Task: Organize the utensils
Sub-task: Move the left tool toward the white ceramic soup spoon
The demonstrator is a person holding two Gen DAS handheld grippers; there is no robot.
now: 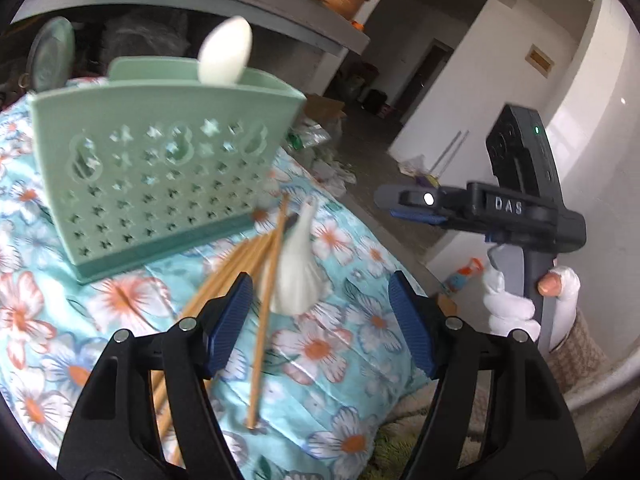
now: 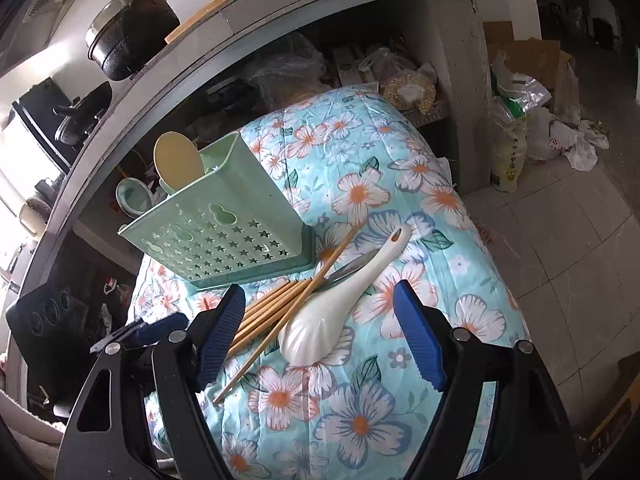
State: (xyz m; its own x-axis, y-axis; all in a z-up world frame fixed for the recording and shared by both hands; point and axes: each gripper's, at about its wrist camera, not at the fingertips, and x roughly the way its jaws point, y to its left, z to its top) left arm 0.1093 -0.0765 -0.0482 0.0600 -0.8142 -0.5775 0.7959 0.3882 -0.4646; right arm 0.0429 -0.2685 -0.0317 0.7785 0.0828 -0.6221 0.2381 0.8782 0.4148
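Raised letters "DAS" mark the dark right gripper. Both it and the left gripper gape wide, holding nothing. The glossy white ceramic spoon and tan wooden chopsticks lie just ahead between the right gripper's blue pads.

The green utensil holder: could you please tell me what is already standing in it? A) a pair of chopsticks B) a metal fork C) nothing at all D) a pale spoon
D: a pale spoon sticks up out of the green utensil holder, while the chopsticks and the white ladle-style spoon lie on the floral cloth beside it.
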